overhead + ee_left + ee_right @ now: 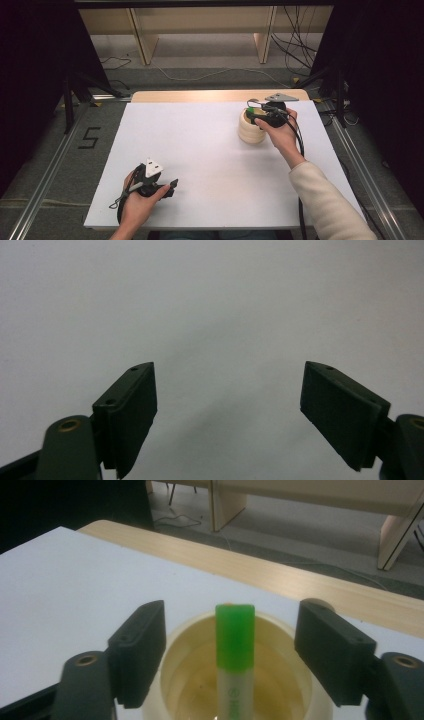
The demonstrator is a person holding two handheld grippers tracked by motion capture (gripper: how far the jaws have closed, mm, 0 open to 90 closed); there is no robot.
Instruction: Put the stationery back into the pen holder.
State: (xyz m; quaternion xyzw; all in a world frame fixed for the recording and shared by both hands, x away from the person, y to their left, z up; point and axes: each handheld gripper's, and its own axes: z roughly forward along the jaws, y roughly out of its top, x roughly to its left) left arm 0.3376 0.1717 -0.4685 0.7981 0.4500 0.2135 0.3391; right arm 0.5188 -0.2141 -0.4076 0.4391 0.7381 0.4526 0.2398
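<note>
A cream-coloured round cup (251, 131) stands on the white table top (200, 150) at the far right. A pen with a green cap (234, 640) stands upright inside the cup (185, 630); its cap (249, 109) pokes above the rim. My right gripper (231, 617) hovers just over the cup, open, with a jaw on either side of the green cap and a gap to each. In the high view the right gripper (256, 116) sits at the cup's top right. My left gripper (172, 187) rests near the front left, open and empty (227, 390) above bare white surface.
A strip of light wood (215, 95) runs along the table's far edge. Beyond it are wooden furniture legs (142, 40) and loose cables (295, 45) on the floor. Metal rails (45, 170) flank the table on both sides.
</note>
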